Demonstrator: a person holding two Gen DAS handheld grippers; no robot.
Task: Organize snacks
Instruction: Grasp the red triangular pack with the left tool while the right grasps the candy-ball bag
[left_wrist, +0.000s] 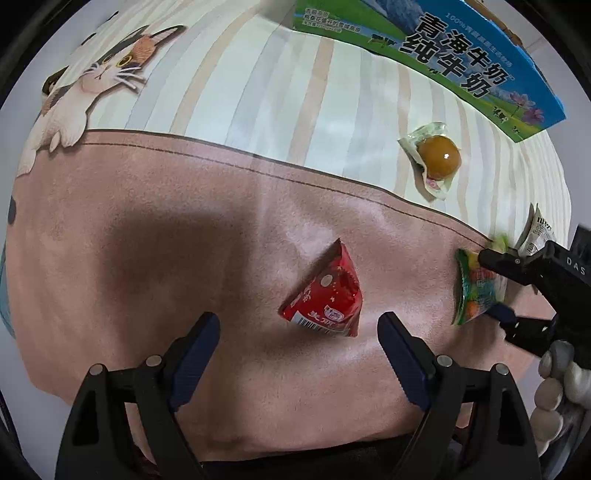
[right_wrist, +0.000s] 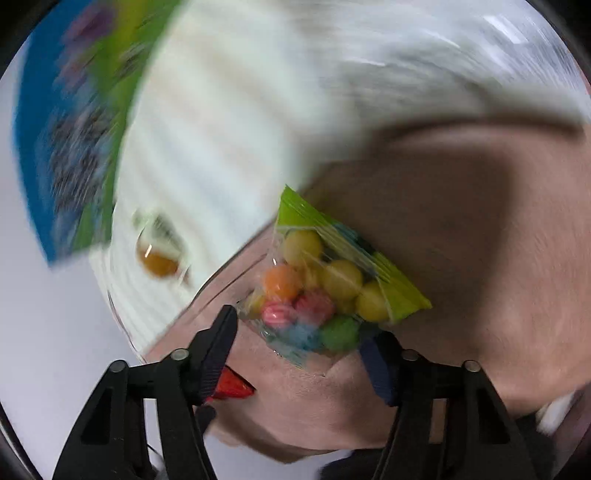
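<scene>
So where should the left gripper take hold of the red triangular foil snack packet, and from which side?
Come from above with the left gripper and close across the red triangular foil snack packet's puffed middle. It lies flat on the pink cloth; the thin pointed top and sealed barcode edge would likely slip.
</scene>
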